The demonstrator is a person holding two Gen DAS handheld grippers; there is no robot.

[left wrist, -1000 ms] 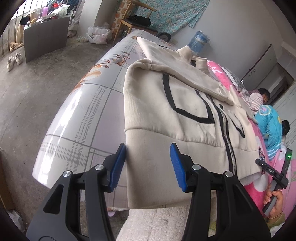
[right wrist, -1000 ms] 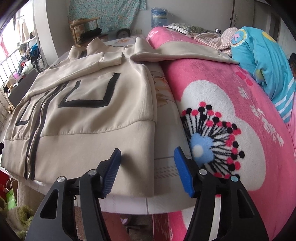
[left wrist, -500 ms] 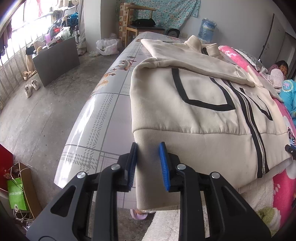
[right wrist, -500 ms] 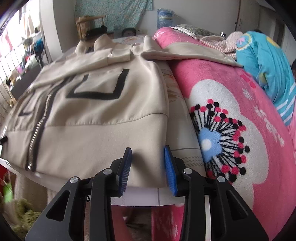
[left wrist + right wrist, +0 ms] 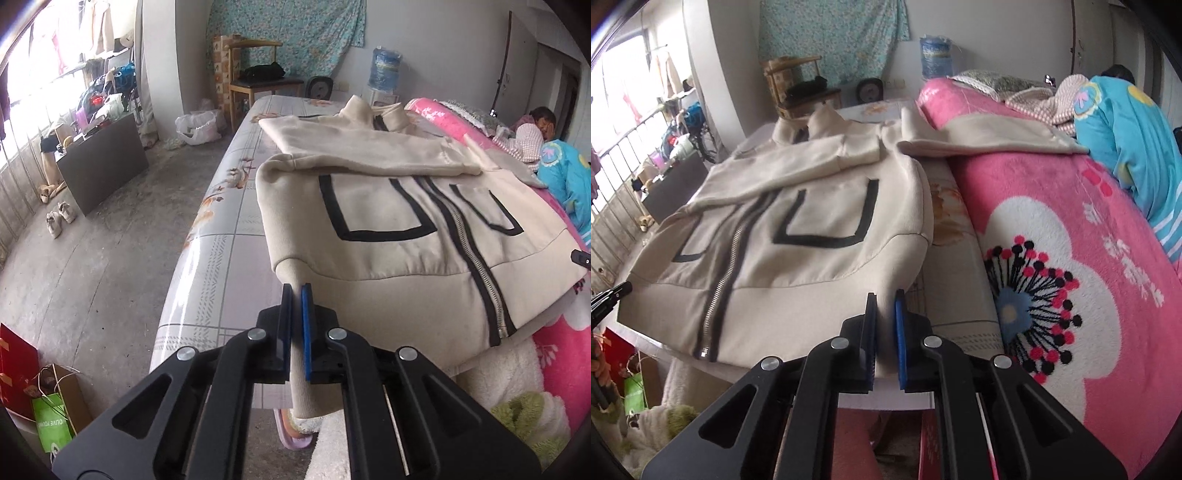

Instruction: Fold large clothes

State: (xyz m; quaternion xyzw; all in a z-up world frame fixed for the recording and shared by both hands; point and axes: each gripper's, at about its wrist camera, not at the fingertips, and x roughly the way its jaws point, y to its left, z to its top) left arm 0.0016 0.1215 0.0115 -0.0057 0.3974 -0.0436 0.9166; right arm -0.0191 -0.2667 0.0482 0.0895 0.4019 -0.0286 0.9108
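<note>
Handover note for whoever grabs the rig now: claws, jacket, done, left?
Left claw: jaws just closed, shut on the hem corner of the cream zip-up jacket with black trim on its own side.
Right claw: jaws just closed, shut on the opposite hem corner.
Jacket: front up on the glossy patterned tabletop, zipped, hem towards you. One sleeve is folded across the chest; the other lies out over the pink flowered blanket.
Done: both hem corners gripped.
Left: probably lift the hem and carry it towards the collar; bring in the loose sleeve, finish the fold.
</note>
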